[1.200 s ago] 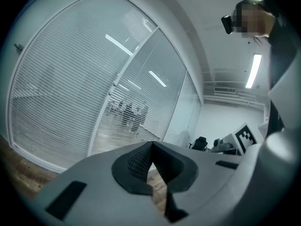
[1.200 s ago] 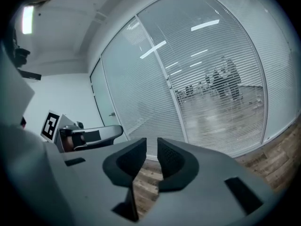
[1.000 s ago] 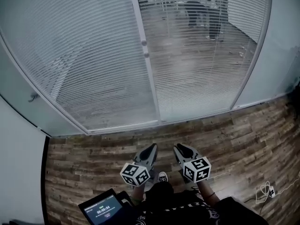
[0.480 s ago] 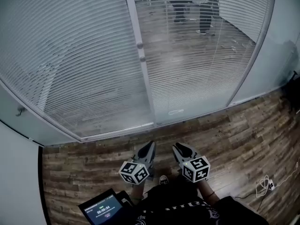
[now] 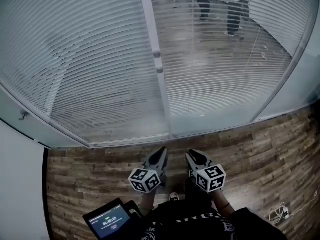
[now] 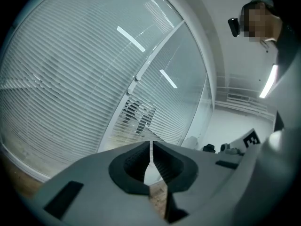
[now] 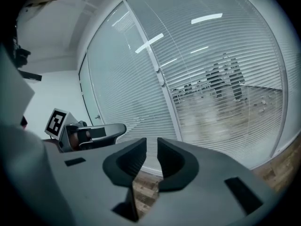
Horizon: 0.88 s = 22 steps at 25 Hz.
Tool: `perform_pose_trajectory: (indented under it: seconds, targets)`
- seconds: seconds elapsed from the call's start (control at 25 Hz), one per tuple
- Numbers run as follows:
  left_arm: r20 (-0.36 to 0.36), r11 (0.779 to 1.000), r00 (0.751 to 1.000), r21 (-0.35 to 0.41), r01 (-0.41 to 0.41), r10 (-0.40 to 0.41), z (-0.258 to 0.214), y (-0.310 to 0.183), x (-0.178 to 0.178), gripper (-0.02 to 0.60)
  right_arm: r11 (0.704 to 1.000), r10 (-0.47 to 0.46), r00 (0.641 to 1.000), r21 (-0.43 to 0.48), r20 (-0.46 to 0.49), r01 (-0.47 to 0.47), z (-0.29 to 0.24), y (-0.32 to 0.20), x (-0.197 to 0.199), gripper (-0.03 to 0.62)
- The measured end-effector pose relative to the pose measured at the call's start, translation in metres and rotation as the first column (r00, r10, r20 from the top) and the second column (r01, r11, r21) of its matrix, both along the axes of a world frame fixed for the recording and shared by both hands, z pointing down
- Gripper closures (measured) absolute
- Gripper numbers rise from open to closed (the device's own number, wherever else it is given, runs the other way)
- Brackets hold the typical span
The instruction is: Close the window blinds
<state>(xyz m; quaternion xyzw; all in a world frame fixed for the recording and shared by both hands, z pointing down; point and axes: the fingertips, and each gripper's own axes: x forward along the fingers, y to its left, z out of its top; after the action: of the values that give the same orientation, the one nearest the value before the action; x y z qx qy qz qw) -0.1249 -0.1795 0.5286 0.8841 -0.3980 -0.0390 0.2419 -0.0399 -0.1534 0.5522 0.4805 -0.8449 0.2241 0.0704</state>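
Plainly, the task has barely begun. At the far left, the left-hand blind [image 5: 85, 74] reads as a nearly solid pale sheet with little showing through its slats. That pane looks close to done, though whether it is fully shut cannot be told. Next comes the white post [image 5: 150, 24] between the two panes, which carries two small knobs [image 5: 158, 62], one just above the other. These are probably the tilt controls for the blinds. To the right of the post, the right-hand blind [image 5: 220, 74] is clearly still open: its slats lie flat enough that the room beyond and standing figures [image 5: 235, 9] show between them. This is the pane that still needs closing.

Neither tool is at the window. Both hang low over the wooden floor [image 5: 90, 169], close in front of the person and well apart from the knobs. The left gripper [image 5: 161, 153] has its fingers [image 6: 136, 160] pressed together with nothing between them. Just beside it, the right gripper [image 5: 193, 156] has its fingers [image 7: 134, 160] a narrow gap apart, also empty.

What is left, by the look of it, is nearly everything — reach up to the post, take a knob and turn it until the right-hand slats tip shut.
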Motion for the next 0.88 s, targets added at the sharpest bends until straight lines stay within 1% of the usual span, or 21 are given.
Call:
perform_pose_trajectory:
  seconds: [0.28,0.4,0.44,0.48,0.56,0.64,0.72,0.88]
  targets:
    - [-0.005,0.997,0.997,0.028,0.074,-0.074,-0.018,-0.088,0.038,0.575,0.994,-0.108,0.994,0.027,-0.017,0.108,-0.014,-0.093,0.026,0.511]
    - [0.004,0.991,0.992,0.054,0.126,-0.127,-0.026,-0.126,0.047,0.574,0.988,-0.147,0.989,0.035,-0.018,0.148,-0.017,-0.126,0.037,0.511]
    - [0.004,0.987,0.989,0.061,0.146,-0.146,-0.028,-0.138,0.05,0.563,0.987,-0.158,0.987,0.036,-0.018,0.159,-0.016,-0.135,0.041,0.511]
    - [0.001,0.984,0.987,0.066,0.163,-0.164,-0.029,-0.15,0.051,0.538,0.985,-0.169,0.985,0.036,-0.018,0.17,-0.013,-0.143,0.044,0.511]
    - [-0.021,0.978,0.98,0.069,0.197,-0.196,-0.033,-0.172,0.053,0.495,0.981,-0.192,0.981,0.036,-0.015,0.192,-0.009,-0.155,0.051,0.511]
    - [-0.058,0.969,0.971,0.074,0.237,-0.234,-0.046,-0.195,0.051,0.489,0.977,-0.211,0.977,0.038,-0.011,0.212,-0.011,-0.17,0.056,0.511]
    - [-0.079,0.955,0.957,0.082,0.285,-0.278,-0.063,-0.219,0.045,0.479,0.974,-0.225,0.974,0.04,-0.006,0.225,-0.016,-0.186,0.058,0.511]
    - [-0.095,0.932,0.933,0.084,0.354,-0.346,-0.086,-0.26,0.036,0.417,0.973,-0.229,0.973,0.037,0.015,0.228,-0.019,-0.204,0.062,0.511]
